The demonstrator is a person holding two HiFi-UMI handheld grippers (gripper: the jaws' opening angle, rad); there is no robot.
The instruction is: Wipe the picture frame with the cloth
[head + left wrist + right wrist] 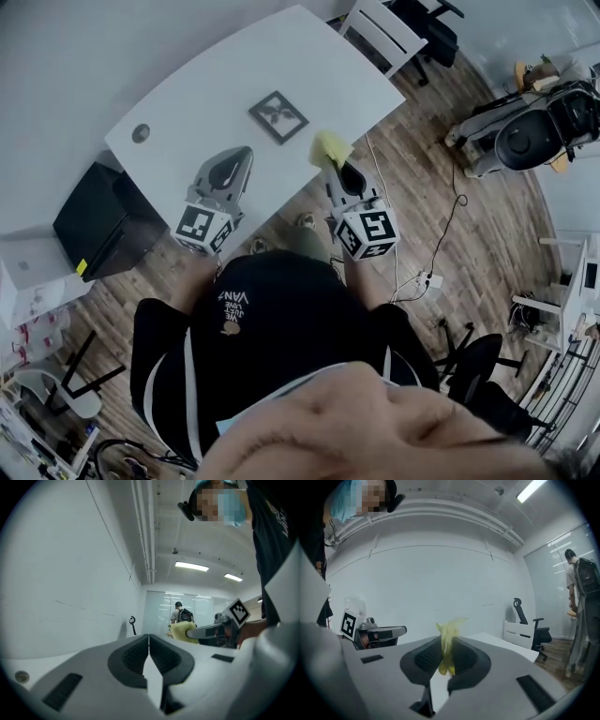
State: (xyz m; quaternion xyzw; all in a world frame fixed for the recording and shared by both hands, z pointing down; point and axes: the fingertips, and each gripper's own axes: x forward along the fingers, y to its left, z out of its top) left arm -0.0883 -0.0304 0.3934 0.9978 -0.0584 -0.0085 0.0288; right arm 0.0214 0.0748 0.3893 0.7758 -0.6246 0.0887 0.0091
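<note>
Tabletop (187, 103): white, and it is carrying the picture frame (278, 116), which is lying flat near the middle. You are holding the left claw (149, 644) over the near edge, short of the frame, its jaws pressing together on nothing. Your right claw (447, 656) is clamping a bunched yellow cloth (449, 639). In the head view the cloth is showing near the frame's right corner, apart from it.

Print in picture frame (278, 116) was too small to make out in head view, lower end of cloth (330, 148) was buried between right gripper (340, 170) jaws, black box (94, 220) was partly covered by table (206, 84) edge, distant person (180, 614) was too small to detail.
</note>
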